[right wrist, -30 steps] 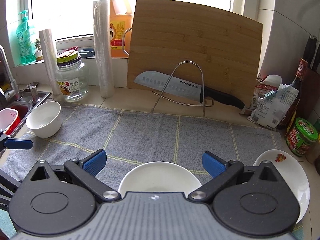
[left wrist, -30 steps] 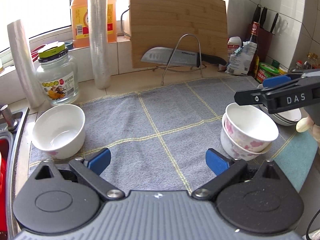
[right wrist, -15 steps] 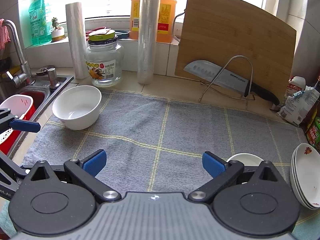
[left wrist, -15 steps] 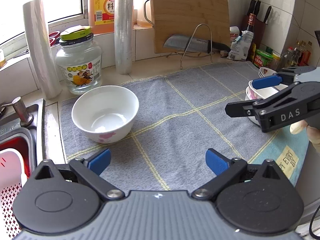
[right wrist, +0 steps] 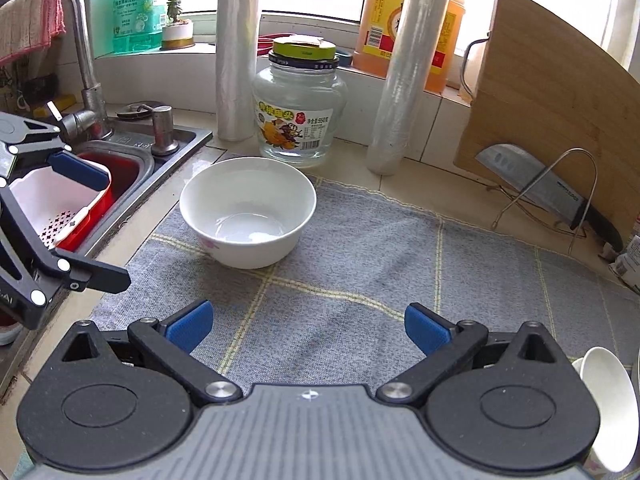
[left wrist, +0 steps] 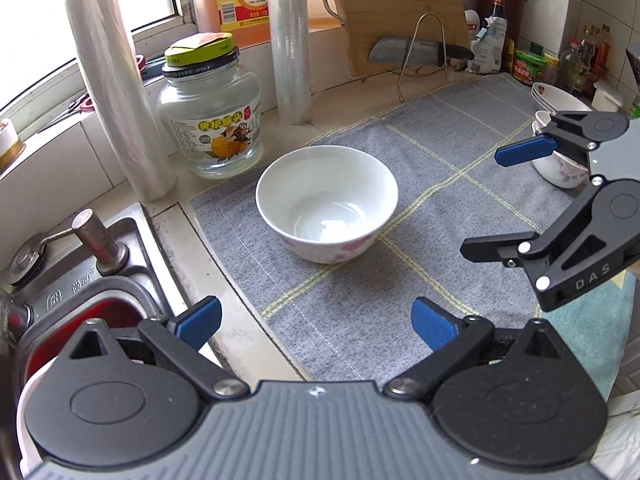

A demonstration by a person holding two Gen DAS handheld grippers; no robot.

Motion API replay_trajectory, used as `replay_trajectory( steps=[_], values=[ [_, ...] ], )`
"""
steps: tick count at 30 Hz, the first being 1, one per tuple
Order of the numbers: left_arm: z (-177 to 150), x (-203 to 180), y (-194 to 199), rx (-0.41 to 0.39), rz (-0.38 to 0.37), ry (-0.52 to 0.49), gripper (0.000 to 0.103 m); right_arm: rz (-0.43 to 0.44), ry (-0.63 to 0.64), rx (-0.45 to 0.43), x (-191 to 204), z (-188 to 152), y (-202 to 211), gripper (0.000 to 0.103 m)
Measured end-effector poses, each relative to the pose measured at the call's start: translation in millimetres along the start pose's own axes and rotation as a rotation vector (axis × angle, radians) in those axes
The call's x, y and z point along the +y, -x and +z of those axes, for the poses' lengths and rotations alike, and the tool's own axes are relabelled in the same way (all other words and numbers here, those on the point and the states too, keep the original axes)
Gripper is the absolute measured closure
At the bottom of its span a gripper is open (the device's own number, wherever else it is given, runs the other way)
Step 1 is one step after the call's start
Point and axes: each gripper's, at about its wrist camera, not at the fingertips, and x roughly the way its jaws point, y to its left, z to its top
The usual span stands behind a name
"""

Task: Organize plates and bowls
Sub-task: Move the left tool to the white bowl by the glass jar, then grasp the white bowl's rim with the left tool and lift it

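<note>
A white bowl with pink flowers (left wrist: 327,202) stands alone on the grey mat (left wrist: 420,216), also in the right wrist view (right wrist: 247,211). My left gripper (left wrist: 316,322) is open and empty, a short way in front of it. My right gripper (right wrist: 306,326) is open and empty, facing the same bowl from the right; it shows in the left wrist view (left wrist: 500,200). Stacked flowered bowls (left wrist: 560,166) stand at the mat's right, with a stack of plates (left wrist: 558,98) behind them. A white bowl rim (right wrist: 610,404) shows at the right wrist view's lower right.
A glass jar (left wrist: 210,120), two film rolls (left wrist: 116,92) and an orange bottle (left wrist: 240,0) line the back. A cutting board (left wrist: 396,4) and knife on a wire stand (left wrist: 420,54) are behind the mat. A sink with a red basket (right wrist: 80,200) lies left.
Both grippers have swung left toward the lone bowl, which now sits centred and closer in both views. The stacked bowls have slid off to the right. Both stay open.
</note>
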Motion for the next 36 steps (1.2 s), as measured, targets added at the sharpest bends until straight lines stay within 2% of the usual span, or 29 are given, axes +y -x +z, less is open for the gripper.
replay_trajectory(
  steps=[6,13,16,25,32,36],
  values=[
    [19,15,-15,-0.014,-0.027,-0.029,0.002,0.031,0.069,-0.008,14,2,-17,0.000],
    [43,28,-39,-0.008,-0.096,-0.009,0.002,0.061,0.137,-0.015,27,8,-34,0.000],
    [50,29,-52,0.008,-0.102,-0.010,0.003,0.072,0.137,-0.019,27,12,-40,0.000],
    [67,37,-78,0.040,-0.187,0.035,0.003,0.100,0.150,-0.044,30,20,-53,0.001],
    [73,40,-89,0.071,-0.210,0.047,0.005,0.112,0.145,-0.060,29,21,-58,0.003],
    [74,41,-92,0.091,-0.226,0.049,0.006,0.112,0.151,-0.065,29,23,-61,0.009]
  ],
)
